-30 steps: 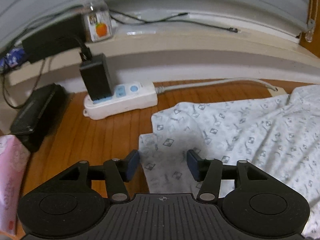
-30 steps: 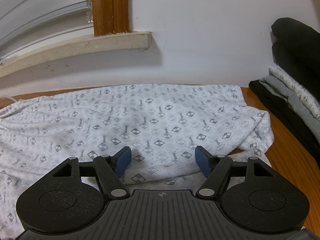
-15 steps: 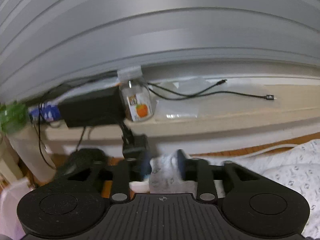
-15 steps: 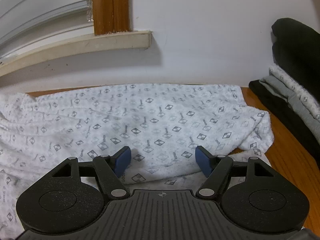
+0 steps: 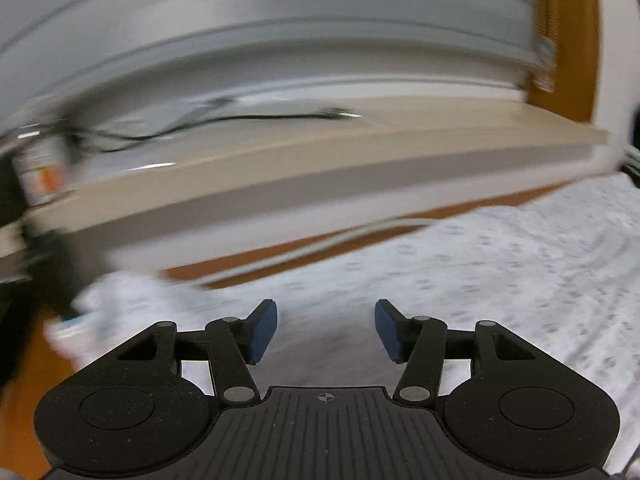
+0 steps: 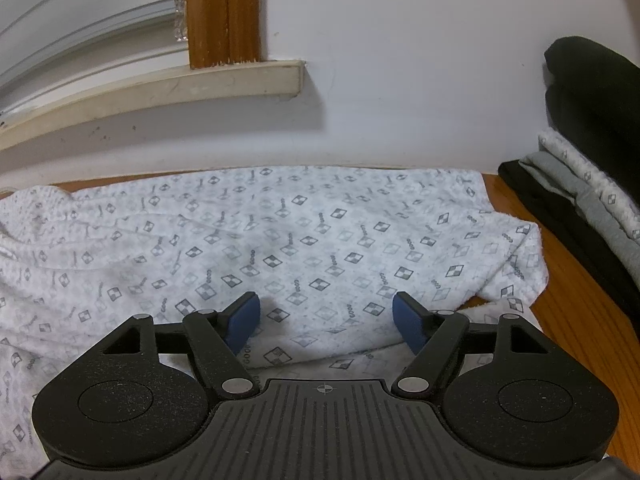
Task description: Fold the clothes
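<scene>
Swinging right, your left gripper (image 5: 326, 330) has released the white diamond-printed cotton garment (image 6: 280, 240), now doubled over on the brown wooden table (image 6: 576, 320); your right gripper (image 6: 326, 326), jaws spread at 6 o'clock, should next smooth it.

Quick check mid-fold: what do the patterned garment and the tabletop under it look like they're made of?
Patterned garment: soft white fabric, likely cotton knit, matte, with a nubbly weave and limp creases, printed with grey diamonds. Tabletop: wood or wood-look laminate, orange-brown with straight grain lines and a slight sheen; which one can't be told from here.
</scene>
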### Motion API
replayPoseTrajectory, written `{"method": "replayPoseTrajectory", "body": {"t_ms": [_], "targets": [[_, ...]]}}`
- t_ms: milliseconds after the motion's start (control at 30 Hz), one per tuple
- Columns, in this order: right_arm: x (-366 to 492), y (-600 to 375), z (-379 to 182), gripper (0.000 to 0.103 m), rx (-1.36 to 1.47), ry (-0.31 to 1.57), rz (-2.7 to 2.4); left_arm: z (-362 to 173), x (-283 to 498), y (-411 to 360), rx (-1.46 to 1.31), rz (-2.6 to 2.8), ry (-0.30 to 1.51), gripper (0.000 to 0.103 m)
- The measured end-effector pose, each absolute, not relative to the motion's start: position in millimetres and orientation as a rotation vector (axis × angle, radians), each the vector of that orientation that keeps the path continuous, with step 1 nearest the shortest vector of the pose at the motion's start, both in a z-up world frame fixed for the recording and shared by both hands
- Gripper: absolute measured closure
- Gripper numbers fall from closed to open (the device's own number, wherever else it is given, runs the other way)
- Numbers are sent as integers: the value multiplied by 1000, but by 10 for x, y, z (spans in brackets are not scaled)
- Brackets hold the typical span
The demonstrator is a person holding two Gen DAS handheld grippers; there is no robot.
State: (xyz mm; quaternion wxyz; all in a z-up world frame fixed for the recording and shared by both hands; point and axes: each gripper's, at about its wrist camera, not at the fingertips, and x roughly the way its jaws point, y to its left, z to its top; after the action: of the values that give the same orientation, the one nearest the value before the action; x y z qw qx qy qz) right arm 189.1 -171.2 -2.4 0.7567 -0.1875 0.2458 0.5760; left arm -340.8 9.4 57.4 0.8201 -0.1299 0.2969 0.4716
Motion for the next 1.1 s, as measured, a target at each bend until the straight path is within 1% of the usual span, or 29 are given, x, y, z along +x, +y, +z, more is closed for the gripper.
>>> {"method": "replayPoseTrajectory", "body": {"t_ms": [67, 200, 233, 267, 300, 333, 367, 433, 500, 633, 733, 767, 800, 833, 867, 900, 967, 1033, 1100], "targets": [[1891, -1712, -25, 30, -408, 536, 1256, 519, -3189, 147, -288, 939, 646, 39], [1897, -1712, -26, 29, -401, 541, 1260, 401, -2833, 199, -278, 814, 683, 40], [1900, -1712, -26, 29, -398, 543, 1262, 363, -2766, 209, -269, 792, 702, 51], [1902, -1713, -27, 29, -395, 545, 1264, 326, -2699, 219, -261, 769, 721, 76], [1904, -1713, -27, 29, -392, 546, 1266, 293, -2641, 227, -254, 750, 735, 85], [1908, -1714, -27, 29, -389, 548, 1267, 276, -2612, 234, -252, 740, 733, 99], [1910, -1714, -27, 29, -386, 549, 1269, 268, -2586, 251, -247, 735, 736, 103], [1913, -1717, -28, 28, -383, 551, 1272, 277, -2545, 280, -207, 807, 746, 103], [1913, -1730, -29, 28, -384, 551, 1277, 330, -2549, 378, -155, 949, 712, 103], [1936, -1813, -29, 28, -398, 542, 1271, 442, -2654, 548, -246, 994, 638, 103], [1967, -1857, -25, 28, -395, 546, 1272, 466, -2686, 402, -244, 956, 632, 100], [1970, -1869, -24, 28, -400, 544, 1270, 468, -2721, 340, -240, 947, 639, 94], [1969, -1881, -22, 28, -406, 541, 1269, 460, -2774, 281, -235, 941, 644, 90], [1962, -1896, -19, 28, -413, 535, 1270, 454, -2861, 210, -230, 939, 644, 81], [1956, -1909, -16, 28, -417, 528, 1270, 456, -2986, 144, -230, 945, 640, 75], [1942, -1915, -10, 28, -419, 518, 1270, 457, -3100, 81, -235, 953, 637, 72], [1884, -1904, 8, 28, -431, 487, 1279, 474, -3322, -80, -244, 976, 626, 62], [1746, -1899, 54, 28, -438, 436, 1299, 503, -3523, -230, -250, 997, 621, 60], [1547, -1865, 130, 28, -423, 415, 1362, 523, -3680, -364, -262, 1011, 619, 59]]}}
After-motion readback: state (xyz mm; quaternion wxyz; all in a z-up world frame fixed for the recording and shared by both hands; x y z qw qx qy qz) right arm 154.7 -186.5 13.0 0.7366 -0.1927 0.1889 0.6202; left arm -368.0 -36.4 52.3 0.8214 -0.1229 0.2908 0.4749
